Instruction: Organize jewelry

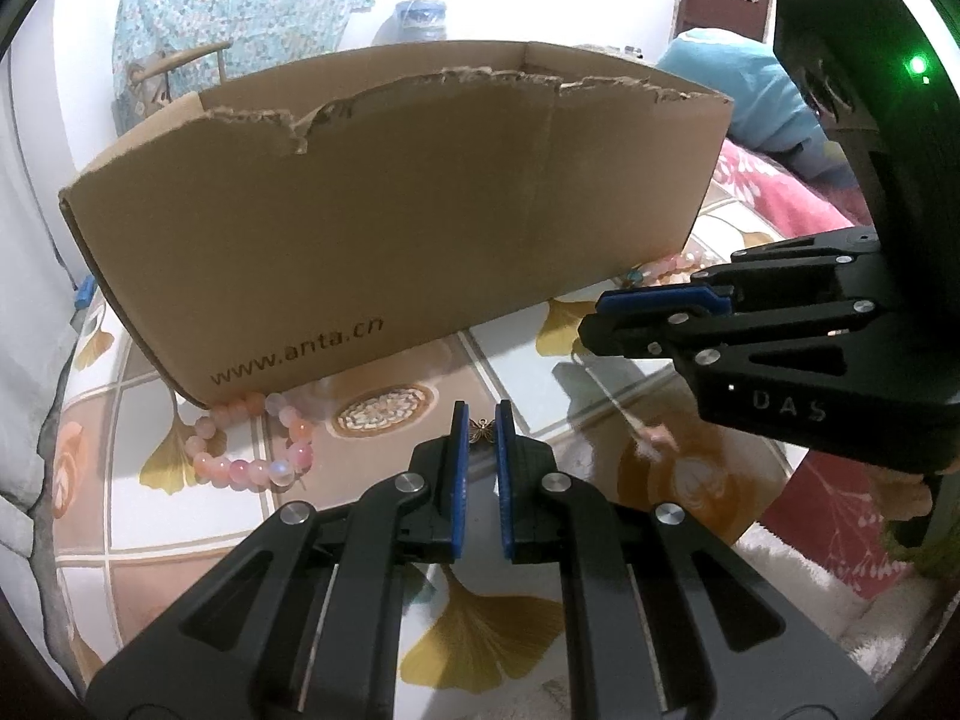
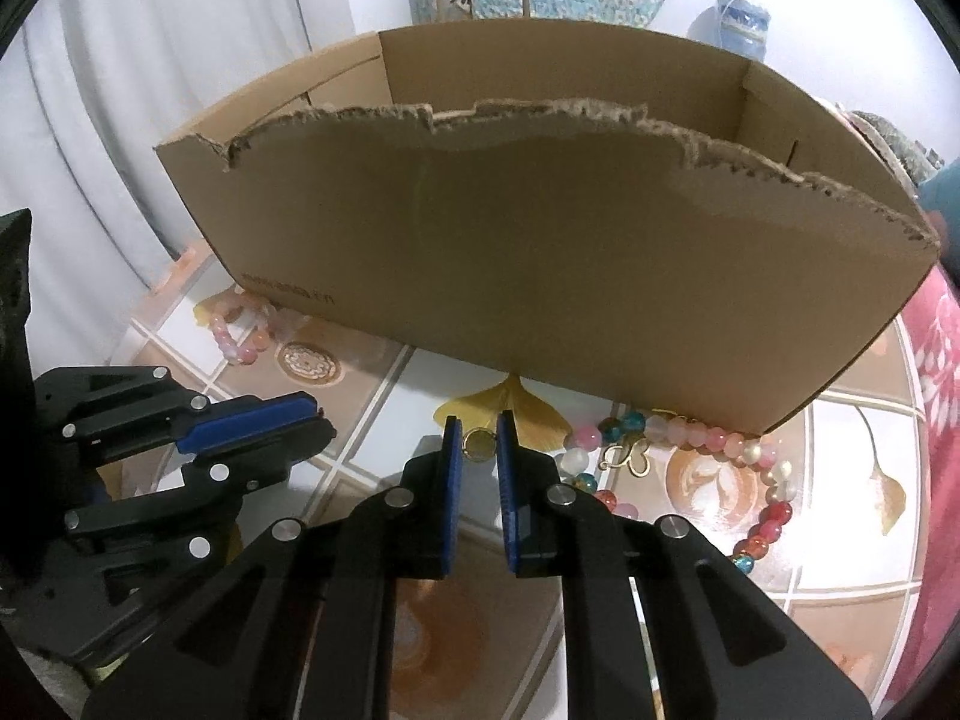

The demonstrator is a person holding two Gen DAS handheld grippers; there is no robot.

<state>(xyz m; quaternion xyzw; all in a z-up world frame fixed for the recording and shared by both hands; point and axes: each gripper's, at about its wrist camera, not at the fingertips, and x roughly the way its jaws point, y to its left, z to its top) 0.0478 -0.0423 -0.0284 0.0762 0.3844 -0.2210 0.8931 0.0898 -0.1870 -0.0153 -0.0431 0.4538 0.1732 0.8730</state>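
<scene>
a small butterfly charm [image 1: 480, 430] is pinched at the tips of the left claw [image 1: 480, 427], above the patterned surface [image 1: 528, 360]. a gold ring [image 2: 478, 446] sits clamped in the right claw [image 2: 478, 441], whose jaws are nearly together. both are in front of the torn cardboard box [image 2: 540, 252], with bead bracelets [image 2: 708, 450] lying at its base.

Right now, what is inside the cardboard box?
Only bare inner walls of the cardboard box show, with no jewelry visible. Its torn front wall hides the floor, so anything lying there cannot be seen.
</scene>
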